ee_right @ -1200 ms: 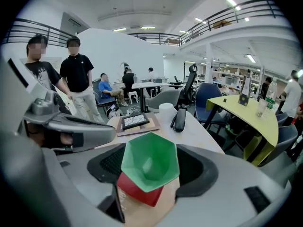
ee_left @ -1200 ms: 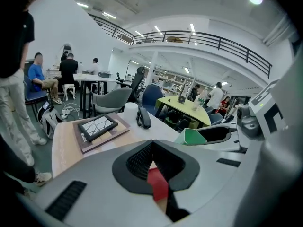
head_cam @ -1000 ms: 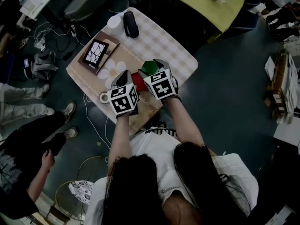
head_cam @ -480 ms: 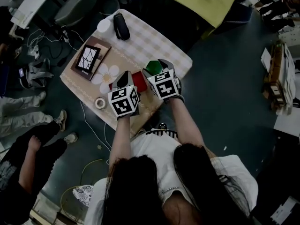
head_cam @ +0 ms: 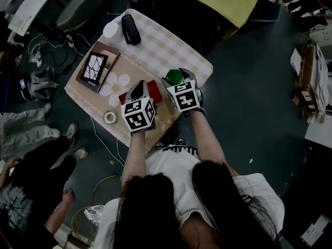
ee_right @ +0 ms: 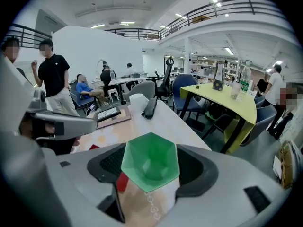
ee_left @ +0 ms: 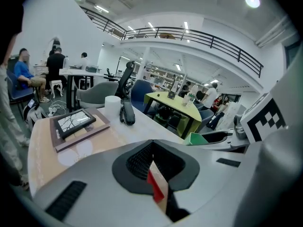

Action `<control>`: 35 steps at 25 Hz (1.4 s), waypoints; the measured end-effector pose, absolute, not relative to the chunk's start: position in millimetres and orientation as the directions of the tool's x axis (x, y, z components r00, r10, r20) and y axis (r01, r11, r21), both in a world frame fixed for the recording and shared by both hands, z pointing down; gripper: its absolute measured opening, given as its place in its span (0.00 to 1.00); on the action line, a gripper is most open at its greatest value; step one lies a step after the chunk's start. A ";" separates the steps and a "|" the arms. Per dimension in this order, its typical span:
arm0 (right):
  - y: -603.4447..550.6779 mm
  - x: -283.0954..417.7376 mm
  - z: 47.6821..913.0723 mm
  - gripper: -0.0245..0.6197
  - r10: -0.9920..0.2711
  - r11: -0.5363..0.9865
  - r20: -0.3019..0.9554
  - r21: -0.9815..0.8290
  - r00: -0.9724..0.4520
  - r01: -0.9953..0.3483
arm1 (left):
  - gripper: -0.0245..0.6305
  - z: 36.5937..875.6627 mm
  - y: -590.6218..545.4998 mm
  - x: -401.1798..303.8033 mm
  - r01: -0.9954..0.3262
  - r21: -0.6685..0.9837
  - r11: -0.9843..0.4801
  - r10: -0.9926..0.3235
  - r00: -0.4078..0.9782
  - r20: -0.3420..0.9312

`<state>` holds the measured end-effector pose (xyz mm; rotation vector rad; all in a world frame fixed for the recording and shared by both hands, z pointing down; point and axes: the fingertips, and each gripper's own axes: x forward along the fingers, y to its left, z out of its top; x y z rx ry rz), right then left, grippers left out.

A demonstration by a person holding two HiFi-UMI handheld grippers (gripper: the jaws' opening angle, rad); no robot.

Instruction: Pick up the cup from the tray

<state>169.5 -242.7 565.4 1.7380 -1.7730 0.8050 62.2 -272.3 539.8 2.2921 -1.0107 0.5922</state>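
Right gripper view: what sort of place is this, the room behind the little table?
Probably a large open-plan office or lab workspace. Office chairs stand by a yellow table, people sit at desks further back, and a railed mezzanine runs overhead under strip lights.

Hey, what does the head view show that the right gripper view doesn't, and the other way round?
Head view only: the tape roll and a white floor cable. Right gripper view only: the balcony railing and how the green cup fills the right tongs. Both: the cup, red tray, black case, framed picture.
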 end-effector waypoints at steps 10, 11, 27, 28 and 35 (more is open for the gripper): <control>-236.8 171.0 598.2 0.54 -0.646 -0.026 0.762 -0.080 -0.044 -0.996 | 0.04 555.9 -273.7 70.2 -0.763 0.318 -0.563 -0.486 0.617 0.620; -237.0 170.5 600.1 0.54 -0.643 -0.030 0.765 -0.086 -0.047 -0.996 | 0.04 557.1 -274.1 70.0 -0.763 0.318 -0.562 -0.485 0.616 0.621; -229.4 178.1 635.7 0.54 -0.624 -0.087 0.781 -0.104 -0.027 -0.991 | 0.04 567.8 -272.1 79.4 -0.745 0.347 -0.570 -0.449 0.636 0.628; -227.3 176.5 638.8 0.54 -0.617 -0.081 0.787 -0.100 -0.029 -0.992 | 0.04 567.3 -271.9 79.5 -0.745 0.347 -0.570 -0.450 0.636 0.627; -222.7 171.4 643.1 0.54 -0.604 -0.076 0.796 -0.093 -0.028 -0.993 | 0.04 562.3 -273.8 75.8 -0.753 0.340 -0.563 -0.472 0.631 0.615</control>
